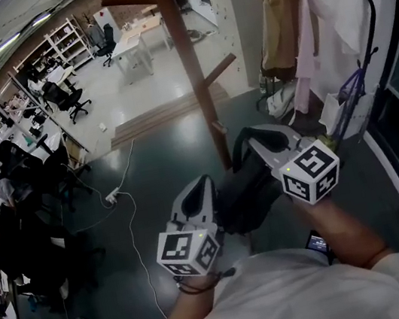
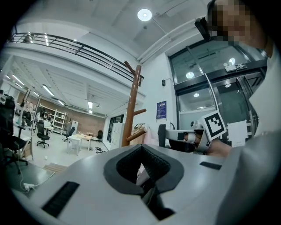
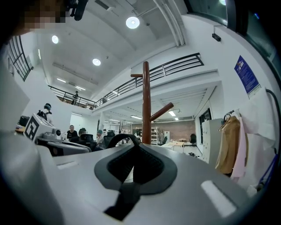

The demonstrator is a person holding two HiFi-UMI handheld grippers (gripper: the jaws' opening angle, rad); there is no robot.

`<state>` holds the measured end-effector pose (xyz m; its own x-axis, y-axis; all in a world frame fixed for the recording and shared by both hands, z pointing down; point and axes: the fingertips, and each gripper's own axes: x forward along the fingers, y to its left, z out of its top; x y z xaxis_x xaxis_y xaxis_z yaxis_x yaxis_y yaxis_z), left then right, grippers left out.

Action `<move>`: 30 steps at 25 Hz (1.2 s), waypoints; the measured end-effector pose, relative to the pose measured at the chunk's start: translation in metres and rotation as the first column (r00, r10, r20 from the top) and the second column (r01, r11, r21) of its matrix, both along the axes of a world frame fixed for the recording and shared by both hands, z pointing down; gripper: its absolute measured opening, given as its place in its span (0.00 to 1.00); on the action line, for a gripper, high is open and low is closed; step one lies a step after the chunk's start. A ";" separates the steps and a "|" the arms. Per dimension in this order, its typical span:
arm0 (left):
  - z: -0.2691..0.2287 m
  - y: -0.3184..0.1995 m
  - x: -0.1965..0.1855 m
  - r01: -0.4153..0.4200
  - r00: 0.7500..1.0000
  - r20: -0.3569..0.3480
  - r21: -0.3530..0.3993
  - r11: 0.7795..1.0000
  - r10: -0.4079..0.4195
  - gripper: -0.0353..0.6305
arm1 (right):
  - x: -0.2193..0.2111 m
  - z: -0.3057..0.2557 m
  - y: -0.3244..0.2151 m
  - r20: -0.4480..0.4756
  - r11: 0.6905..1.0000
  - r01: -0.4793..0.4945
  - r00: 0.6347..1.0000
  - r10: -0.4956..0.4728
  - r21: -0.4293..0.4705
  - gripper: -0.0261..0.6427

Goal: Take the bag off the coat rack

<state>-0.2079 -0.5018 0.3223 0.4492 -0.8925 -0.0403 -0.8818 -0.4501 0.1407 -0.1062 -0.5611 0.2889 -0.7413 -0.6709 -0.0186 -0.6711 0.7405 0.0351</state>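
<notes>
The black bag (image 1: 248,196) hung off the coat rack (image 1: 193,79), beside its pole and between both grippers. The right gripper (image 1: 251,140) had its fingers closed on the bag's handle (image 3: 116,137). The left gripper (image 1: 198,186) had its fingers closed, just beside the bag's side.
</notes>
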 end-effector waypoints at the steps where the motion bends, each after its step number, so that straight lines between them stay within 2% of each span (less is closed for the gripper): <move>1: 0.001 0.006 0.006 0.007 1.000 -0.009 -0.004 1.000 -0.007 0.06 | 0.004 0.002 0.006 0.001 1.000 0.014 1.000 -0.014 -0.007 0.07; 4: 0.002 0.028 0.020 0.033 0.998 -0.043 -0.007 0.999 -0.034 0.06 | 0.014 0.010 0.027 0.001 0.998 0.059 0.998 -0.059 -0.023 0.07; 8: 0.009 0.062 0.038 0.088 0.995 -0.053 -0.010 0.996 -0.088 0.06 | 0.033 0.021 0.060 0.001 0.994 0.102 0.995 -0.102 -0.028 0.07; 14: 0.025 0.112 0.076 0.120 0.990 -0.074 -0.039 0.992 -0.122 0.06 | 0.061 0.037 0.103 -0.013 0.987 0.153 0.988 -0.154 -0.046 0.07; 24: 0.029 0.173 0.108 0.138 0.989 -0.042 -0.050 0.989 -0.140 0.06 | 0.102 0.044 0.179 0.023 0.986 0.162 0.987 -0.161 -0.037 0.07; 30: 0.022 0.202 0.106 0.139 0.990 -0.017 -0.045 0.989 -0.140 0.06 | 0.103 0.040 0.216 0.034 0.991 0.133 0.991 -0.132 -0.015 0.07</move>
<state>-0.1021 -0.2998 0.3445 0.3199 -0.9474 -0.0081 -0.9322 -0.3163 0.1758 -0.0027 -0.3448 0.3285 -0.8227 -0.5675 -0.0338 -0.5678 0.8232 0.0009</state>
